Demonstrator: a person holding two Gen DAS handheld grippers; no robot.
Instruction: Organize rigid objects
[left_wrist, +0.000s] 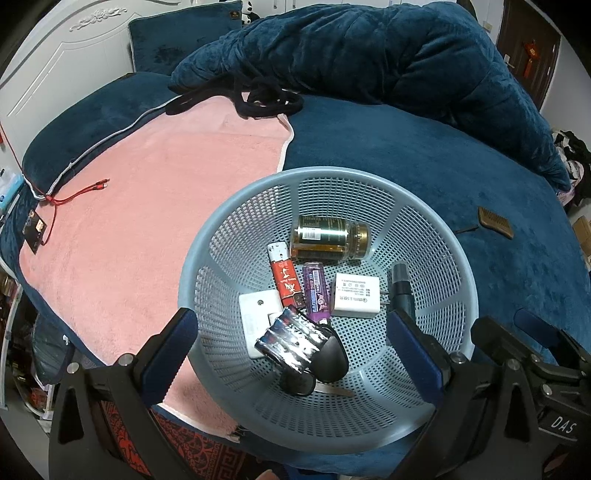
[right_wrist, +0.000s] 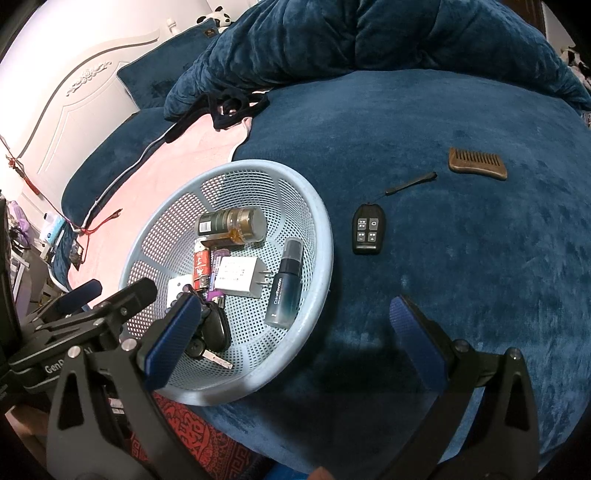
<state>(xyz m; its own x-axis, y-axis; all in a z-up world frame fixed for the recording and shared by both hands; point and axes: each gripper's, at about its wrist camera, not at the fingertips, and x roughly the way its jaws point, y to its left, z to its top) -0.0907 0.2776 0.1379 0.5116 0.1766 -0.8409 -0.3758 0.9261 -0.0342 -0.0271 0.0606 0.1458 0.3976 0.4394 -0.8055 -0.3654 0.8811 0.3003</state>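
- I am holding the left gripper (left_wrist: 291, 332) over the near side of the blue basket (left_wrist: 458, 258), its fingers (left_wrist: 413, 343) spread wide with nothing between them; the left finger is sitting outside the rim, the right finger inside.
- Ahead of those fingers, in the basket floor, I am seeing a battery pack (left_wrist: 291, 343) lying over a white plate, two lighters (left_wrist: 286, 280), a white charger (left_wrist: 356, 295), a brown jar (left_wrist: 328, 238) on its side, a dark spray bottle (left_wrist: 400, 288) and a black key (left_wrist: 332, 356).
- I am keeping the right gripper (right_wrist: 291, 332) just right of the basket, above the blue bed (right_wrist: 461, 280), fingers (right_wrist: 415, 336) wide apart and carrying nothing.
- Two things are still lying loose on the bed: a black remote (right_wrist: 368, 229) ahead of the right fingers and a little right of their midline, and a wooden comb (right_wrist: 478, 168) farther ahead and more to the right.
- The remote's long axis is running roughly straight away from the fingers, its cord trailing off toward the comb.
- I am judging the right gripper the nearer one, with the remote likely next; closing across its short width looks workable without much turning.
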